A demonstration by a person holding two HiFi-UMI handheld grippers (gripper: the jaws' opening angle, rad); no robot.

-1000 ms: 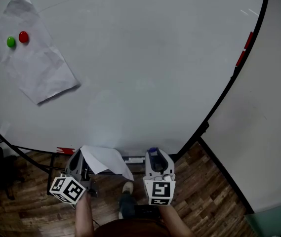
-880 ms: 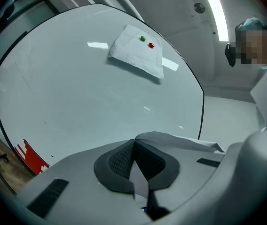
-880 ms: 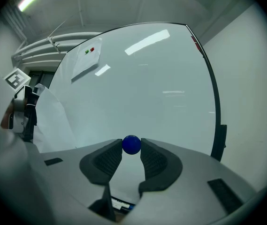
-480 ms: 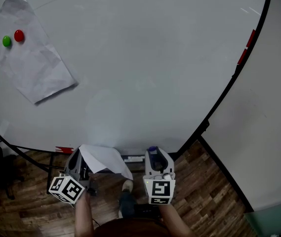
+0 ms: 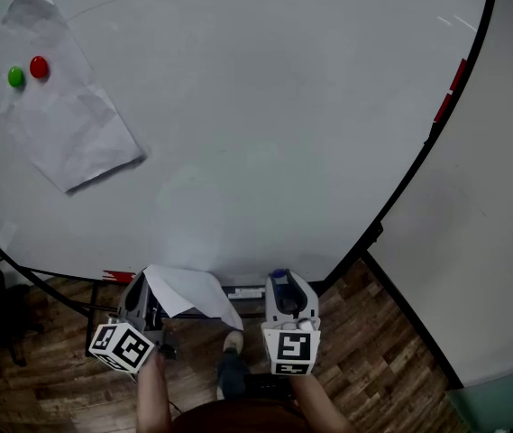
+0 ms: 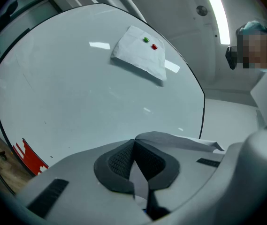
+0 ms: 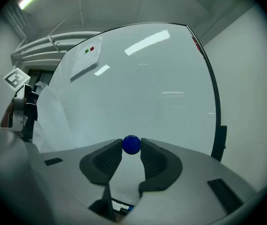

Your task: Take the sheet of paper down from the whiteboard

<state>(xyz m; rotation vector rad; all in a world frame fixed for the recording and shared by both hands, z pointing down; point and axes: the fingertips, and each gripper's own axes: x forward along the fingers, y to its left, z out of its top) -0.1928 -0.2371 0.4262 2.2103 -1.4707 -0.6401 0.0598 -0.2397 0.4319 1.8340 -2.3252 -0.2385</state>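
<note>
While left tongs [image 6: 134, 143] pinch loose sheet [image 5: 188, 292], right tongs [image 7: 132, 146] clamp blue magnet [image 7: 132, 144].

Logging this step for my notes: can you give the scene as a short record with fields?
pinned sheet: upper left of the whiteboard, crumpled
pinning it: green magnet, red magnet
left gripper: shut on a loose sheet
right gripper: shut on a blue magnet
</note>
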